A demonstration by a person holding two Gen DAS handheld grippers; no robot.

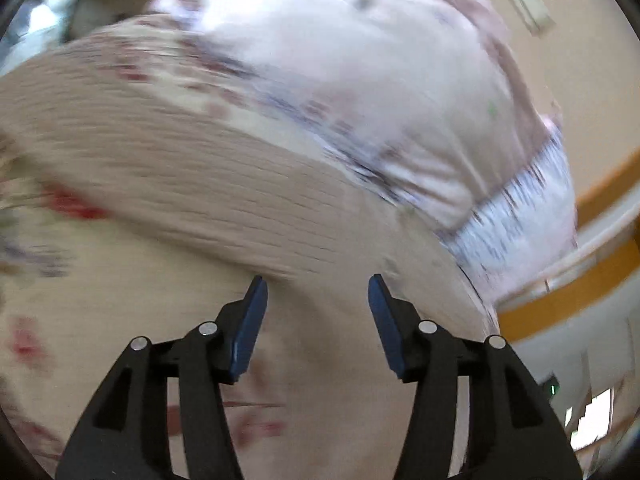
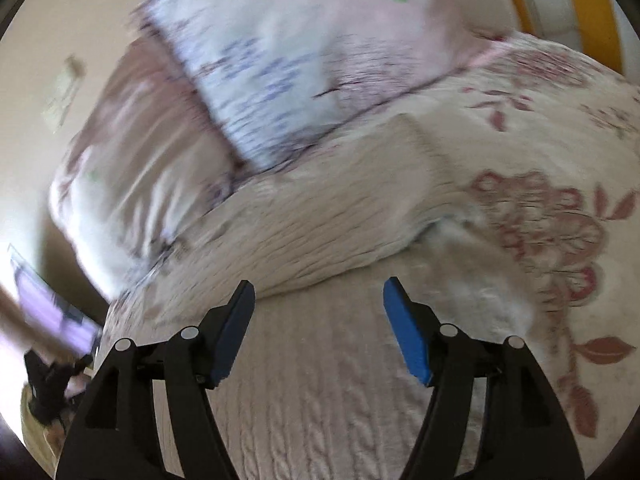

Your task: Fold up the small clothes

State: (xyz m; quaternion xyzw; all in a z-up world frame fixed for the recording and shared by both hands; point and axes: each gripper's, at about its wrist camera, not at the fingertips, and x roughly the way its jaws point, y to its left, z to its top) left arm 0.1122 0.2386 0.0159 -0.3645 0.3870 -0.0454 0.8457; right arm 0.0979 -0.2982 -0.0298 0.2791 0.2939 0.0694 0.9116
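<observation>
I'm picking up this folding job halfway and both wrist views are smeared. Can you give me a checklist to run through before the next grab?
1. Left gripper free of cloth: ok, jaws apart, nothing between the pads.
2. Right gripper free of cloth: ok, jaws apart and empty.
3. Garment in reach: ok, the cream cable-knit piece lies right under the right gripper on the floral bedspread.
4. Fold edge visible: ok, a folded ridge of the knit lies just ahead of the fingertips.
5. Fold lying flat and even: cannot tell, too blurred.
6. Pillows clear of the garment: cannot tell; they lie right behind the ridge.
</observation>
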